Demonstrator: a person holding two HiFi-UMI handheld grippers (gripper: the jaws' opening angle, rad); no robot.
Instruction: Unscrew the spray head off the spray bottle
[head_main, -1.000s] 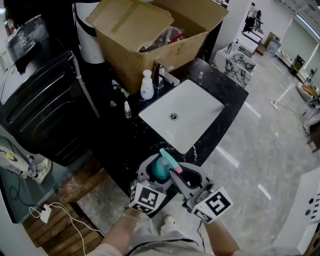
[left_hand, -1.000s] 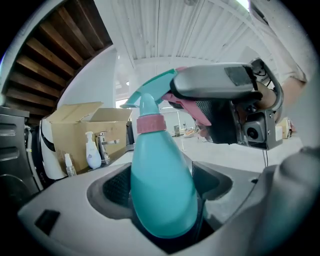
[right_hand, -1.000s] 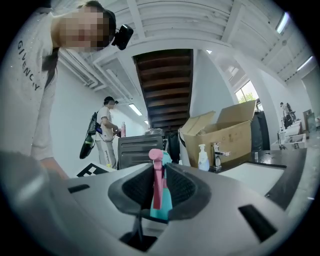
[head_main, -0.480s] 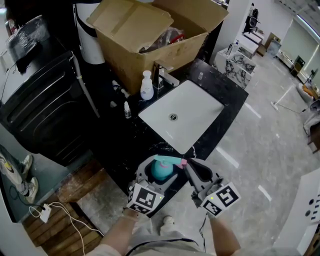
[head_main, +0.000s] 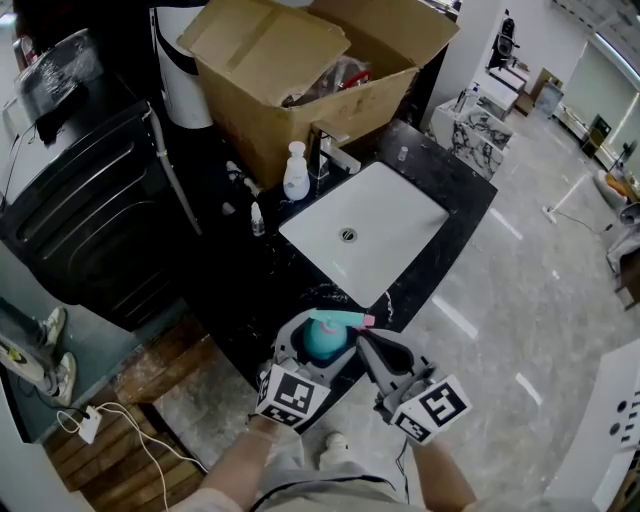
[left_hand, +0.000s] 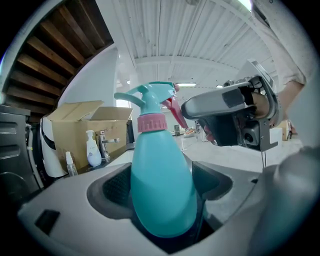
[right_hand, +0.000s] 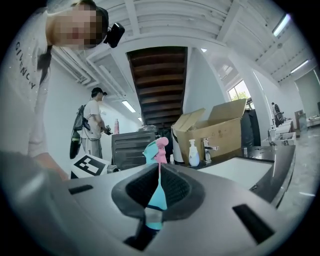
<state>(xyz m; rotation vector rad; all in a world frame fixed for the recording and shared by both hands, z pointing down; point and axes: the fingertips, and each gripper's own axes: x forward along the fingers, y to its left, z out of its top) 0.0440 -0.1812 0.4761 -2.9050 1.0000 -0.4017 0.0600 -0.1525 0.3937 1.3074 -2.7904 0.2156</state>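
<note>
A teal spray bottle (head_main: 322, 342) (left_hand: 162, 185) stands upright between the jaws of my left gripper (head_main: 318, 352) (left_hand: 162, 187), which is shut on its body. Its teal spray head (head_main: 335, 320) (left_hand: 147, 96) sits on a pink collar (left_hand: 151, 122), with a pink trigger. My right gripper (head_main: 362, 338) (right_hand: 159, 189) comes in from the right, its jaws closed thin on the spray head (right_hand: 156, 147). In the left gripper view, the right gripper (left_hand: 192, 106) reaches the head from the right. Both grippers hover over the counter's near edge.
A white sink basin (head_main: 365, 230) is set in the black counter (head_main: 240, 280). Behind it are a faucet (head_main: 335, 150), a white pump bottle (head_main: 295, 172), a small bottle (head_main: 257, 218) and an open cardboard box (head_main: 300, 70). A black appliance (head_main: 80, 210) stands left. A person (right_hand: 92, 125) stands far off.
The spray head has turned from slanting to lying level. My right gripper swung out to the right, then came back in and closed on the head. The left gripper kept its hold.
</note>
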